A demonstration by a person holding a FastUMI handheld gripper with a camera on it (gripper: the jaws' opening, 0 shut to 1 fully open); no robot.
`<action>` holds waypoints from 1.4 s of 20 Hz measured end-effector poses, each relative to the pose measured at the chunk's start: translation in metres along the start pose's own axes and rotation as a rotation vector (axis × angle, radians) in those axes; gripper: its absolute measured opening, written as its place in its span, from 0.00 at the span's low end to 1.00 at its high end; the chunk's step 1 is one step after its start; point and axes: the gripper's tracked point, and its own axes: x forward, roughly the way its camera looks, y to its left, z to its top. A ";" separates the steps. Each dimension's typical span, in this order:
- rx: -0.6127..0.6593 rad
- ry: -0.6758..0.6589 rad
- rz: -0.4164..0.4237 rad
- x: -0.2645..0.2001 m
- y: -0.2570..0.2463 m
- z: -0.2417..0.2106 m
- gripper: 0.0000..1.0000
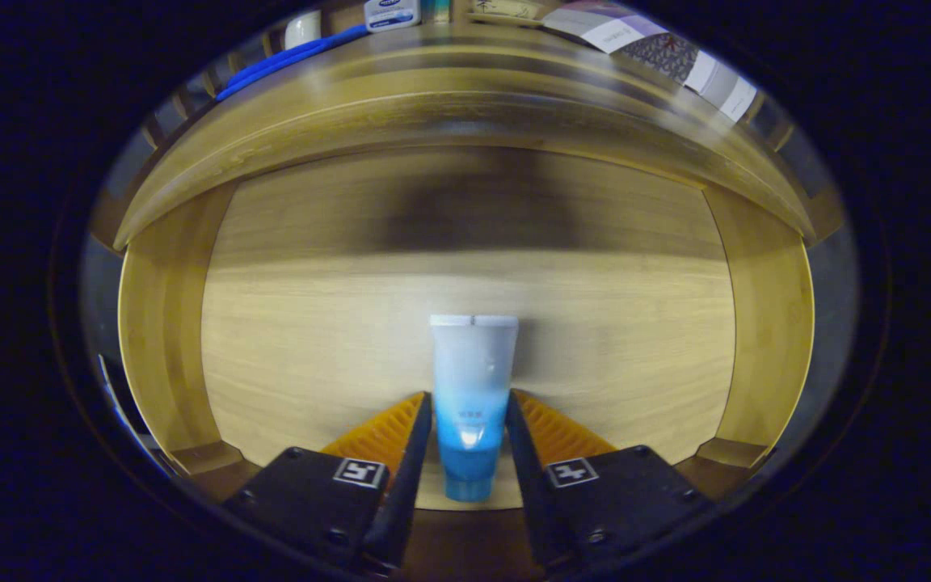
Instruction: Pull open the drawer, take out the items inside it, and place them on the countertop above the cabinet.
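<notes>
The wooden drawer [304, 347] stands pulled open below me, its floor bare around one item. A squeeze tube [472, 364], white at its flat far end and blue toward its cap, points away from me along the fingers. My gripper [469, 398] is shut on the tube, one finger pressing each side of its blue lower half. The cap end sits back between the fingers, and the flat end reaches ahead of the fingertips. Beyond the drawer, the cabinet's countertop [465, 61] curves across above the drawer opening.
The drawer's side walls [160, 323] rise left and right of the fingers. On the countertop sit a white and blue jar [391, 12], a white cup [302, 28], a blue strap [288, 58] and patterned paper packs [659, 50].
</notes>
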 end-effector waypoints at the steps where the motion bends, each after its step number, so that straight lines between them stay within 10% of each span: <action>1: -0.007 0.000 0.002 0.000 0.000 -0.001 0.53; 16: -0.037 -0.201 0.080 -0.111 0.003 0.012 0.47; 28: 0.049 -0.302 0.043 -0.143 -0.010 0.140 0.47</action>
